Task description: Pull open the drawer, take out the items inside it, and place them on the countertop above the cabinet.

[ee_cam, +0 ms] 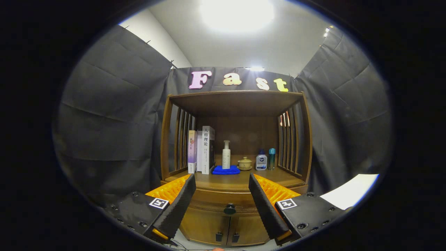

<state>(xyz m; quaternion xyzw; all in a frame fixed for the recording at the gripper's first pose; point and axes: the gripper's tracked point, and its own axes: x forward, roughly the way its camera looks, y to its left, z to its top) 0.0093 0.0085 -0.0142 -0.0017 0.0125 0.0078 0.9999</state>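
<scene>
On the counter [240, 182] of the wooden cabinet [234, 139] stood three books [202, 150] at the left; one pump bottle [226, 154] on one blue cloth [226, 170]; one small lidded pot [245, 163]; two further bottles [265, 160] at the right; the tool [222, 190] was spread wide, fingers holding nothing and touching nothing; the drawer [223, 204] sat closed below the counter, its single dark knob [229, 209] between the fingers and beyond them; its contents could not be seen; two small doors [224, 228] below it were closed.
</scene>
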